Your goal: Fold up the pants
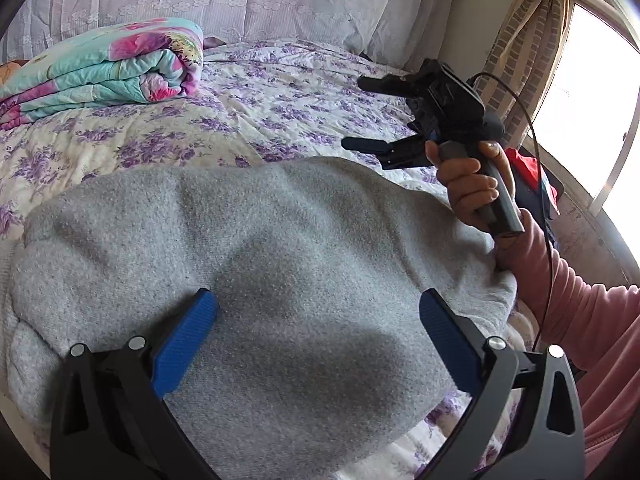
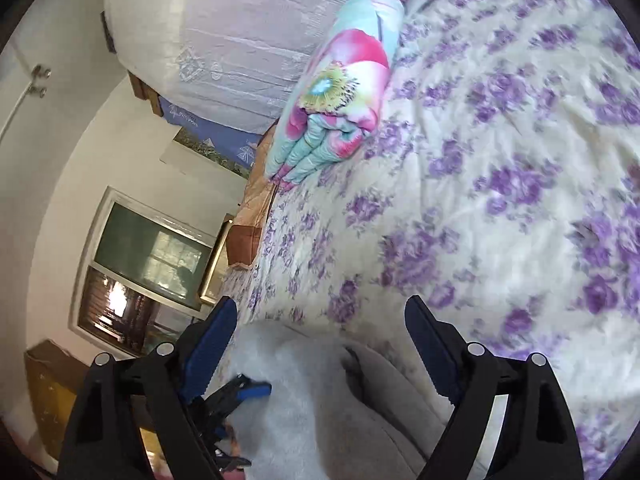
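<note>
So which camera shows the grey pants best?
The left wrist view. There the grey pants fill the middle of the picture, lying spread over the flowery bedspread. The right wrist view shows only a blurry edge of them at the bottom, between the open right tongs.

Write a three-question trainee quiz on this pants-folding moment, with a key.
1. True or false: the right gripper is clamped on the grey pants.
2. What lies at the far side of the bed? A) a folded floral quilt B) a laundry basket C) a stack of books
3. How do the left gripper jaws stand?

Key: 1. False, it is held above the bed, jaws apart and empty. 2. A, the folded floral quilt. 3. Wide apart over the pants, gripping nothing.
</note>
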Demonstrator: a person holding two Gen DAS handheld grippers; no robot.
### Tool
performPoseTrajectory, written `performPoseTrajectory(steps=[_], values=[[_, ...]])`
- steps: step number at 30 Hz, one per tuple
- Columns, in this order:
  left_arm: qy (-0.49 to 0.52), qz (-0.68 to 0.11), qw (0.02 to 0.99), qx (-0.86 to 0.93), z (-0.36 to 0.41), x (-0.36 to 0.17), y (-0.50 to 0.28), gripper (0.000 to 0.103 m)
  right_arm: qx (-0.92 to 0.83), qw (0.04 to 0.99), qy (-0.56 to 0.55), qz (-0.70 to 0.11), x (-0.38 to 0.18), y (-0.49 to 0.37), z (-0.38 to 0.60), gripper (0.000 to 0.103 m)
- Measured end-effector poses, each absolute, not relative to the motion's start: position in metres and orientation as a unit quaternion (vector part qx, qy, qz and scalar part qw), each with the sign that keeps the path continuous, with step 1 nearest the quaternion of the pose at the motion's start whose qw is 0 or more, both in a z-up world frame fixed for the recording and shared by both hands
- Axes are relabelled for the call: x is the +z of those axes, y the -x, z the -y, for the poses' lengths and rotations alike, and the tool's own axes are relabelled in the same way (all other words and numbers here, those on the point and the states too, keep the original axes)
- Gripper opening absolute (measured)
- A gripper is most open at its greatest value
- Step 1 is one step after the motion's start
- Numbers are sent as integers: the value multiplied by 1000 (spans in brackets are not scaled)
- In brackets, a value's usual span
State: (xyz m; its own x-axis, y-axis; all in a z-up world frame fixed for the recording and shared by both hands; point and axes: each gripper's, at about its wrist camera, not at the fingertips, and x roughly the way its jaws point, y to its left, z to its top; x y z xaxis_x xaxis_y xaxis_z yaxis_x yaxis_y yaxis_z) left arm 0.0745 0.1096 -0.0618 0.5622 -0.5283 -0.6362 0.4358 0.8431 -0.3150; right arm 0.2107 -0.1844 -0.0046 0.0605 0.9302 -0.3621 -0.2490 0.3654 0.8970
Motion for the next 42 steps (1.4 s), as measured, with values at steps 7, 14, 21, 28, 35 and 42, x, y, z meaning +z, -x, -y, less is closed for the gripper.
performPoseTrajectory(steps=[7,14,21,28,35,42], values=[[60,-380,882,-273,-109,-62,-75,99,496,563,-221,-624,-15,-182,137,87],[60,-379,882,-273,-109,-62,-74,99,538,511,-167,-649,-5,-167,107,92],[63,-377,883,-273,-111,-60,-73,99,503,509,-358,-600,-29,-211,129,90],[63,-378,882,-274,-110,-60,-73,99,461,538,-344,-616,-30,-202,146,81],[69,-377,881,-277,-112,-61,-73,99,435,702,-245,-508,48,-110,198,82],[67,-375,883,-276,-111,-59,-71,99,331,804,-80,-488,21,31,223,72]])
